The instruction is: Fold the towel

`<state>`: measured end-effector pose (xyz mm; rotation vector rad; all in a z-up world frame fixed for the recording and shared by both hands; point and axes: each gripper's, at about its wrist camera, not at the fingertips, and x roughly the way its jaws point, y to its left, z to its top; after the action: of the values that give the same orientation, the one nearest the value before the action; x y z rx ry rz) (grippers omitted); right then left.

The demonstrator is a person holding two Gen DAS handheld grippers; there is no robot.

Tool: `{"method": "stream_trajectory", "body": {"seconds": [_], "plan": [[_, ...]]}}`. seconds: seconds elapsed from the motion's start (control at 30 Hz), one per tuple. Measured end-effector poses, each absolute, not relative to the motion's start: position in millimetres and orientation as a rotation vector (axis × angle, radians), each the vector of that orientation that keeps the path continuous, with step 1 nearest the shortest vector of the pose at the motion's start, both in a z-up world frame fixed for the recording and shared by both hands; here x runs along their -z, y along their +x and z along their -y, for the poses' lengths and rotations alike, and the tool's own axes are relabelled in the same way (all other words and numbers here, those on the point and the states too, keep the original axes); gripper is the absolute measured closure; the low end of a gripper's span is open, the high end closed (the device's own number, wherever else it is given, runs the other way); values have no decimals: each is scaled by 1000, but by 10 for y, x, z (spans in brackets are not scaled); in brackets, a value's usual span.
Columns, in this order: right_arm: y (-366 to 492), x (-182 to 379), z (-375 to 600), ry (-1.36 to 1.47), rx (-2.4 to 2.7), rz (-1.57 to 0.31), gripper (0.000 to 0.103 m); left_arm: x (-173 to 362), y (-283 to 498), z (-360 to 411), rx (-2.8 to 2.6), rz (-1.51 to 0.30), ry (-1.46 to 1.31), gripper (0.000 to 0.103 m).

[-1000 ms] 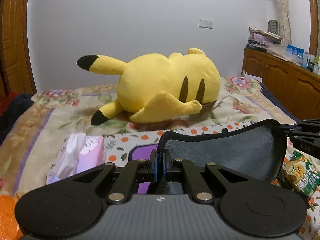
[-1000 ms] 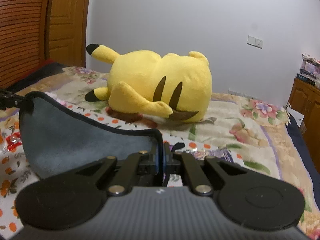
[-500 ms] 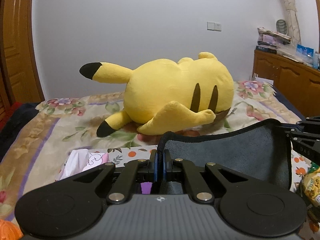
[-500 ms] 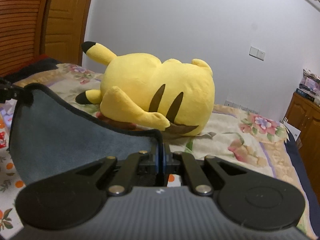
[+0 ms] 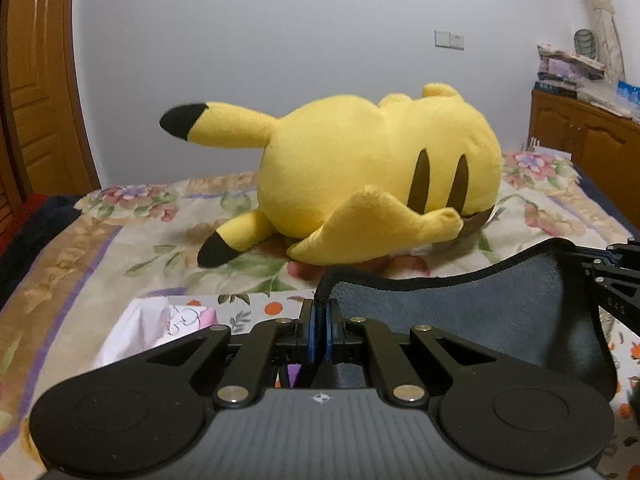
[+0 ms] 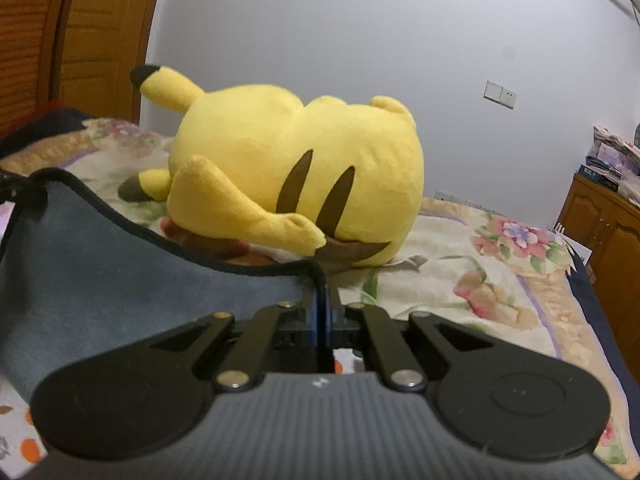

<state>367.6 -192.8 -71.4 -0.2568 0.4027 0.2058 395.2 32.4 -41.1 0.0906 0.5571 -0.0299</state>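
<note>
Floral bedspread (image 5: 132,248) beneath white wall (image 5: 280,40)

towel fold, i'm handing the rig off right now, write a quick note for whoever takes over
Left gripper: shut on one top corner of the grey towel.
Right gripper: shut on the other top corner of the same towel; its tips also show at the right edge of the left wrist view.
Towel: held up off the floral bedspread, top edge sagging between the grippers, the rest hanging below. The yellow plush toy lies on the bed just beyond it.
Done: both corners gripped, towel lifted.
Left: no fold is visible yet. Probably bring the held edge over to the opposite edge, short of the plush, lay it flat, then release.
</note>
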Motion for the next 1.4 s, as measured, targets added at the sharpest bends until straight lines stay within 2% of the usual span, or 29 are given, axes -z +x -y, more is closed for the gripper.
{"method": "stream_trajectory", "body": {"seconds": [0.53, 0.73, 0.77, 0.83, 0.87, 0.97, 1.17, 1.4], "plan": [[3916, 1044, 1850, -205, -196, -543, 98, 825, 4229, -317, -1, -632, 134, 97], [3872, 1009, 1867, -192, -196, -524, 97, 841, 4201, -269, 11, -642, 147, 96], [3866, 998, 1870, -192, -193, -520, 97, 839, 4196, -261, 11, -642, 153, 95], [3850, 971, 1886, -182, -191, -511, 89, 831, 4183, -253, 16, -641, 153, 89], [3839, 958, 1892, -176, -191, -506, 89, 824, 4176, -253, 16, -639, 153, 82], [3777, 930, 1892, -165, -207, -499, 89, 805, 4121, -229, 19, -624, 172, 73], [3539, 934, 1868, -126, -261, -518, 89, 785, 3934, -203, 38, -640, 173, 64], [3197, 971, 1885, -90, -276, -552, 89, 773, 3593, -112, 68, -669, 190, 61]]}}
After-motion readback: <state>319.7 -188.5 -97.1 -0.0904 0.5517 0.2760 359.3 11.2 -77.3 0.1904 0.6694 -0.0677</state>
